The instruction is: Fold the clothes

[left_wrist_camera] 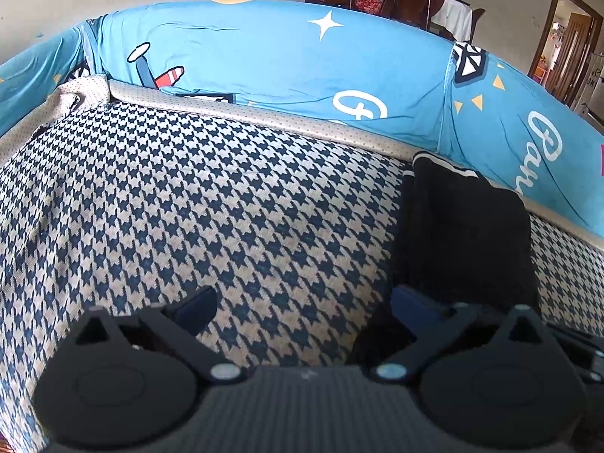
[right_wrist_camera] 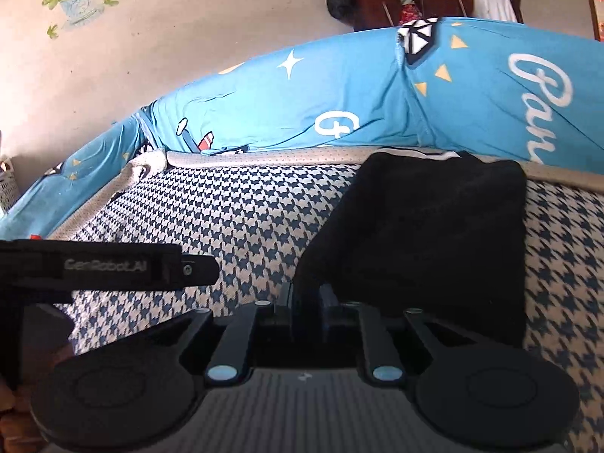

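Black fabric, a dark folded garment (right_wrist_camera: 422,234), lies on the houndstooth-patterned blue-and-cream cover (left_wrist_camera: 211,204) near its far edge, where a beige perforated trim (left_wrist_camera: 264,113) runs along a bright blue printed sheet (left_wrist_camera: 287,60) with white stars and lettering. We judge the surface to be a bed or a padded couch; we cannot tell which.

Our right gripper (right_wrist_camera: 305,298) has its fingers drawn nearly together on the near left corner of the black garment, and a ridge of the cloth rises between them. We hold it by that corner, we think, because a corner gives control of the whole edge when a layer has to be carried over or straightened. The cloth looks thin and limp, so a narrow pinch is enough.

Our left gripper (left_wrist_camera: 302,305) hangs over bare houndstooth cover with its fingers spread wide and nothing between them. Its right finger (left_wrist_camera: 411,298) sits just beside the garment's near left edge, while the other is over open pattern. In the right wrist view it shows as a black bar at the left, apart from the garment. We read it as waiting close by to take the opposite corner or to pin the cloth.

The garment already looks compact, so we judge the fold to be well along.
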A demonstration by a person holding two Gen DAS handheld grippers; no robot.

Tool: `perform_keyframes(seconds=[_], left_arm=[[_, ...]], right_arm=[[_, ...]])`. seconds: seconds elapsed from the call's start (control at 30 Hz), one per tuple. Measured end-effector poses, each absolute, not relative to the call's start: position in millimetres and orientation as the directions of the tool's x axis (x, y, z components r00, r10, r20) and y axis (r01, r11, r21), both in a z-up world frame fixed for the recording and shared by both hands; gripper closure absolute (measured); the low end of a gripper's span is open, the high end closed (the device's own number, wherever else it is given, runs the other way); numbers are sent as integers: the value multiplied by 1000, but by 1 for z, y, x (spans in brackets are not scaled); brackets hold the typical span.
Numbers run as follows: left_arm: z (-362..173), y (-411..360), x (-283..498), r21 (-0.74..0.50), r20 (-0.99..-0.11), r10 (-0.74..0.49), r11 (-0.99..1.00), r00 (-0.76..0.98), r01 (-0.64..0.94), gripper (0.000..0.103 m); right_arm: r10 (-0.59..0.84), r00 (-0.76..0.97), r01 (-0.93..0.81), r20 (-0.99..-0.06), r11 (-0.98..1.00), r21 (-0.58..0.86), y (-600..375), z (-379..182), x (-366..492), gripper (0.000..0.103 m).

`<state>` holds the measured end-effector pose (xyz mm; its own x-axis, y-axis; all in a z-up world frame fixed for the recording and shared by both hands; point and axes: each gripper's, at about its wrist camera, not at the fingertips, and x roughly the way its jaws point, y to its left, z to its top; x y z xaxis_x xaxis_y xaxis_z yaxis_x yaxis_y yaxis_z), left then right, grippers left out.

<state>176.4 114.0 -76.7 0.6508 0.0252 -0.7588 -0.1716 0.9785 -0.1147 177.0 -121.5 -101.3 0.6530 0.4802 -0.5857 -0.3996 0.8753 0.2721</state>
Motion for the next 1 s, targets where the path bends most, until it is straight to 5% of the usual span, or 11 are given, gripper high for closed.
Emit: perform_keyframes(seconds=[1.0], left_arm=[[-105, 91, 112, -70, -797, 2, 993, 604, -96, 1]], right_arm=[[357, 702, -240, -616, 933, 267, -176, -91, 68, 77]])
